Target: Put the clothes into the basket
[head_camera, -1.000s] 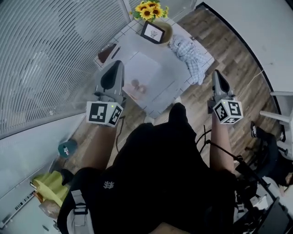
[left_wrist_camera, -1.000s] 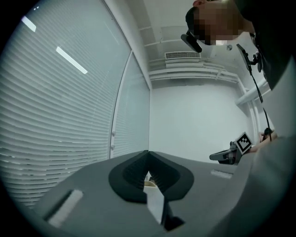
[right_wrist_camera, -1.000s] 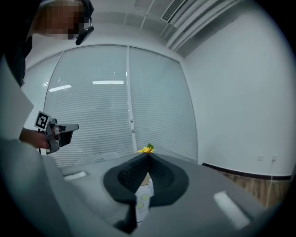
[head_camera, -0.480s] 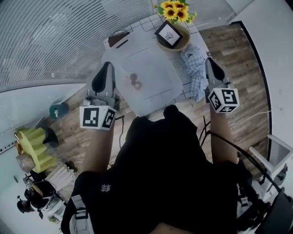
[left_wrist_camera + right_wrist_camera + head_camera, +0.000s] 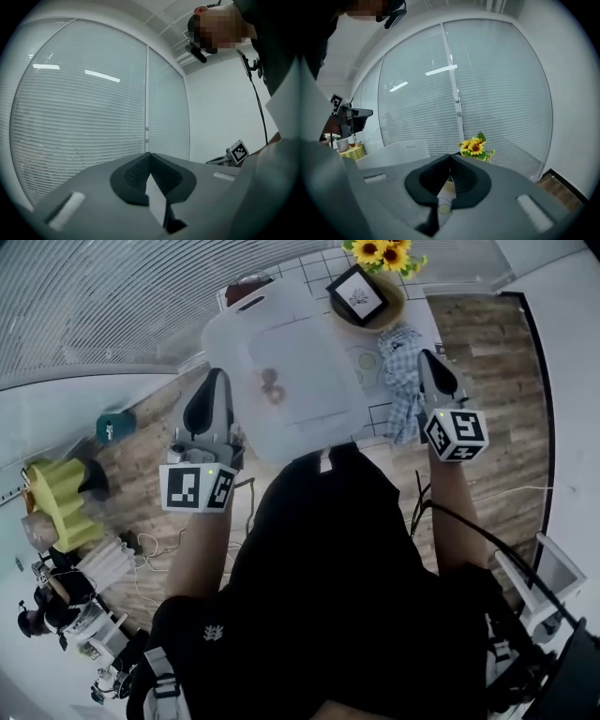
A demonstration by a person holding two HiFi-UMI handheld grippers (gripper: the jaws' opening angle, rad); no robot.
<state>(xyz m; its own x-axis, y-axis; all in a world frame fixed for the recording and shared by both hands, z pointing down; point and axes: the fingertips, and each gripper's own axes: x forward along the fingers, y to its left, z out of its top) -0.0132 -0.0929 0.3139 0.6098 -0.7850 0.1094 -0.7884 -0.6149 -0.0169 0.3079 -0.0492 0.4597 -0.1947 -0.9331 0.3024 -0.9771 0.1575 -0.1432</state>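
Head view: blue-and-white checked cloth (image 5: 398,390) lies lengthwise 12-to-6 o'clock, at 3 o'clock of the translucent white plastic basket (image 5: 281,371); left gripper (image 5: 218,379) and right gripper (image 5: 427,358) are closed, empty.

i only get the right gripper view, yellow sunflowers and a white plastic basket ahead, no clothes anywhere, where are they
Observer: The head view shows one blue-and-white checked cloth draped over the near edge of the white gridded table, right beside the right gripper.
Operator: anything in the basket already
Observer: No cloth. The translucent white plastic basket shows only a small reddish-brown shape; I can't tell what it is.
Operator: left fingers open or shut
Observer: The left gripper is shut, its fingers together with nothing between them.
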